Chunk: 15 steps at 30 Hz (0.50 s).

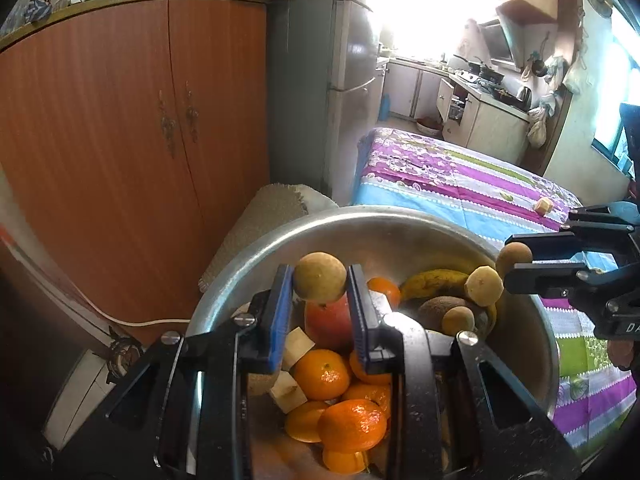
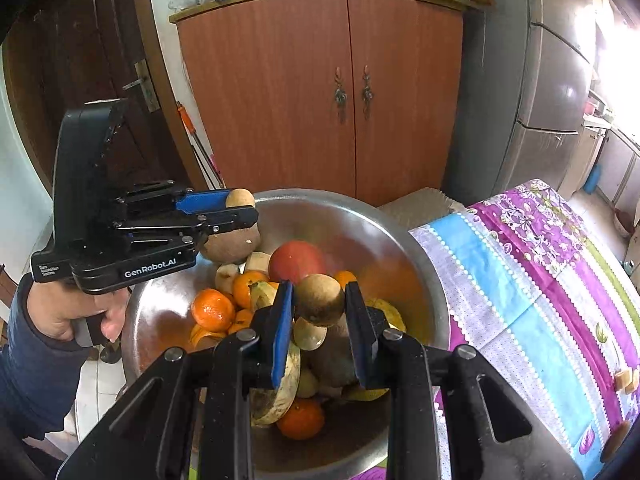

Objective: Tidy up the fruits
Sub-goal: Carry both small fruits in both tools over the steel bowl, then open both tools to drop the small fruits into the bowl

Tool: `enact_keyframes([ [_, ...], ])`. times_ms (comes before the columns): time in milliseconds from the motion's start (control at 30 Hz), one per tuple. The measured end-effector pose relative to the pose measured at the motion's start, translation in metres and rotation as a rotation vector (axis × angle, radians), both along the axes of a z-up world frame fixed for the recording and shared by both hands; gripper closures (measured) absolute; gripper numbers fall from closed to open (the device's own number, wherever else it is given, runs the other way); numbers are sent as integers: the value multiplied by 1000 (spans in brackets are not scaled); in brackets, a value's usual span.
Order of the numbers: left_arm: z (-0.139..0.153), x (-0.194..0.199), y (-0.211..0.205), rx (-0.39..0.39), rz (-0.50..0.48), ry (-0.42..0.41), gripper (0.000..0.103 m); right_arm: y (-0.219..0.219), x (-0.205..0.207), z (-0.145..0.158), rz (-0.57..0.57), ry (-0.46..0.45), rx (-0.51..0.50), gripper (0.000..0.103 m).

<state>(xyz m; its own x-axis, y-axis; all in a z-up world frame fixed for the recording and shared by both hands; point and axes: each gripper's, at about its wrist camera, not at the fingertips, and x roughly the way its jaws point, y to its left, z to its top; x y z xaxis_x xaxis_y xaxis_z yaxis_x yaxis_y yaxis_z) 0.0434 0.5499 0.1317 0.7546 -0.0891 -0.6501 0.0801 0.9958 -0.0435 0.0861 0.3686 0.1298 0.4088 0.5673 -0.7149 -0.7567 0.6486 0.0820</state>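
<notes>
A steel bowl [image 1: 360, 216] [image 2: 340, 196] holds several oranges [image 1: 322, 374] [image 2: 212, 310], a banana [image 1: 432, 280], a red apple [image 1: 328, 320] [image 2: 296, 260] and a kiwi [image 1: 436, 308]. My left gripper [image 1: 320, 276] [image 2: 244, 204] hangs over the bowl, shut on a round brown fruit [image 1: 320, 290] [image 2: 240, 197]. Over the bowl's other side, my right gripper [image 2: 319, 292] [image 1: 512, 260] is shut on a second round brown fruit [image 2: 320, 306] [image 1: 518, 254]. A hand [image 2: 64, 312] holds the left gripper.
The bowl stands at the edge of a table with a striped flowered cloth [image 1: 460, 184] [image 2: 540, 280]. Small pale fruit pieces [image 1: 544, 205] [image 2: 626, 378] lie on the cloth. A wooden cabinet [image 1: 120, 140] [image 2: 320, 92] and a fridge [image 2: 552, 100] stand behind, a cushioned stool [image 1: 264, 216] beside the bowl.
</notes>
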Motion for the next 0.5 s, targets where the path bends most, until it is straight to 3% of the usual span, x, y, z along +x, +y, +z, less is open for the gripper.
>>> enact_keyframes([
  [500,-1,3,3,6,-3,13,75,4,3,-3,-3,13,-11,74],
])
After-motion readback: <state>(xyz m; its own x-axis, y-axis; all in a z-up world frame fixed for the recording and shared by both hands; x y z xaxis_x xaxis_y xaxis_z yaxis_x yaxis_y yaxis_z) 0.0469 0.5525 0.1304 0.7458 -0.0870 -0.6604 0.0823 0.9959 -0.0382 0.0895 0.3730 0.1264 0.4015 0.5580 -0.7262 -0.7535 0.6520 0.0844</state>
